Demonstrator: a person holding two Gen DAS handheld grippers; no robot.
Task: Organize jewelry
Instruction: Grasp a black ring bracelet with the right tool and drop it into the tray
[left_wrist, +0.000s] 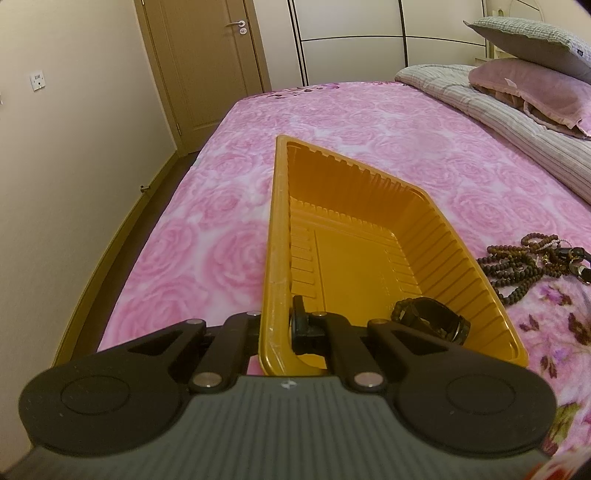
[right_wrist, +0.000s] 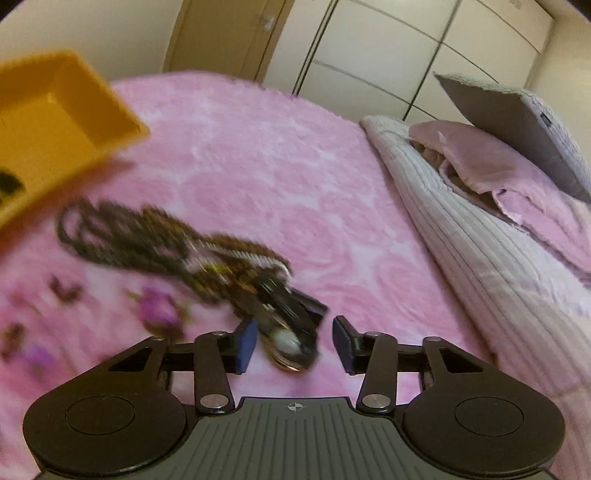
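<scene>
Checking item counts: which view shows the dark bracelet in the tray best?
The left wrist view: the dark bracelet lies sharp in the orange tray's near corner. The right wrist view shows only a blurred dark patch at its left edge.

I see a glossy ribbed plastic tray (left_wrist: 354, 258), matt brown beaded strands (left_wrist: 517, 266), and a soft, fleecy pink blanket (left_wrist: 207, 236).

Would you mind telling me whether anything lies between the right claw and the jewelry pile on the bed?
Nothing visible does. The right claw is open with the near end of the jewelry pile already between its fingers, on the pink bedspread. The orange tray, held by the left claw, sits off to the side.
</scene>
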